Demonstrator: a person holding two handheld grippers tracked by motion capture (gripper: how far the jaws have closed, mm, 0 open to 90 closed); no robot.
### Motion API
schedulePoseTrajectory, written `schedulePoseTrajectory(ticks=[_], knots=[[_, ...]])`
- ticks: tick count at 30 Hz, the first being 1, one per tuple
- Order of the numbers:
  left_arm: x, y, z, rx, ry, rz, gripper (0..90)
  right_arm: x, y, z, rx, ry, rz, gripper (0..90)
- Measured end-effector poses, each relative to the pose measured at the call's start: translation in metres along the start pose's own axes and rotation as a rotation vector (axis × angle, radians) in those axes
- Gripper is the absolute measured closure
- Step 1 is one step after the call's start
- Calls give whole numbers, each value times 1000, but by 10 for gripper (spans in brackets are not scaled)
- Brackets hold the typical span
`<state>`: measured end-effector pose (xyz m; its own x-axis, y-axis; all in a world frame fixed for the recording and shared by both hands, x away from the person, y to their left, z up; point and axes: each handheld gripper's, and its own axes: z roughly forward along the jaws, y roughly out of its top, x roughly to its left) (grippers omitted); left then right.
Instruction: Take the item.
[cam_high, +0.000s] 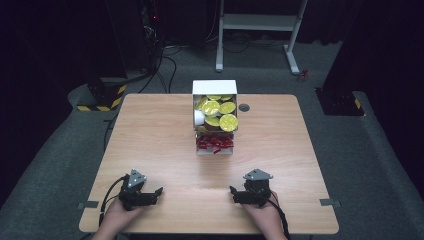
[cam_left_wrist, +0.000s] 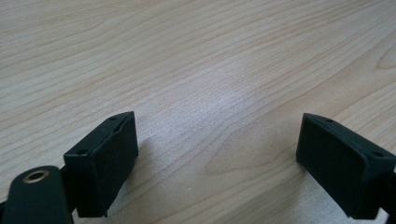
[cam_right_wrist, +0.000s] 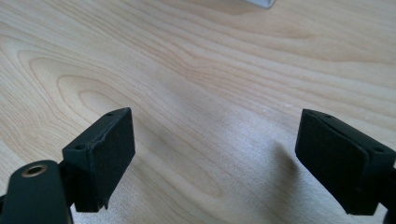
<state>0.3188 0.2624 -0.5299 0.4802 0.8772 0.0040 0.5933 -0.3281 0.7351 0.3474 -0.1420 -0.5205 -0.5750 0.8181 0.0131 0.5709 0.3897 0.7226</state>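
light wood table (cam_high: 150, 130) (dark room), left gripper (cam_left_wrist: 217, 158), right gripper (cam_right_wrist: 215, 158), fingers wide apart, empty

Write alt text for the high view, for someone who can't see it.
A person's hands rest two open black grippers, left gripper and right gripper, on the near edge of a wooden table. Mid-table, a white box holds yellow-lidded cups and red items.

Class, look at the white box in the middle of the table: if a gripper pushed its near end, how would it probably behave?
The white box looks like thin card, so it would probably slide easily on the smooth wooden table. Filled with yellow-lidded cups, it may resist tipping, though its walls might flex.
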Motion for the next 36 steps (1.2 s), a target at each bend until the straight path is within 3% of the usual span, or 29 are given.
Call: schedulePoseTrajectory(ticks=[10,14,26,30,34,36], knots=[[0,0,0,1,-2,3,128,-11,3,-12,-48,25,7,125],[2,-2,-3,-7,-64,8,128,-15,4,-15,-68,43,20,127],[1,-2,-3,-3,-49,18,128,-15,5,-18,-98,57,-2,127],[1,-2,-3,-4,-48,18,129,-15,6,-15,-133,68,-11,129],[-1,-1,-1,2,-38,34,124,-14,5,-10,-96,68,6,121],[-1,-1,-1,6,-37,39,111,-13,4,-9,-113,69,-1,129]])
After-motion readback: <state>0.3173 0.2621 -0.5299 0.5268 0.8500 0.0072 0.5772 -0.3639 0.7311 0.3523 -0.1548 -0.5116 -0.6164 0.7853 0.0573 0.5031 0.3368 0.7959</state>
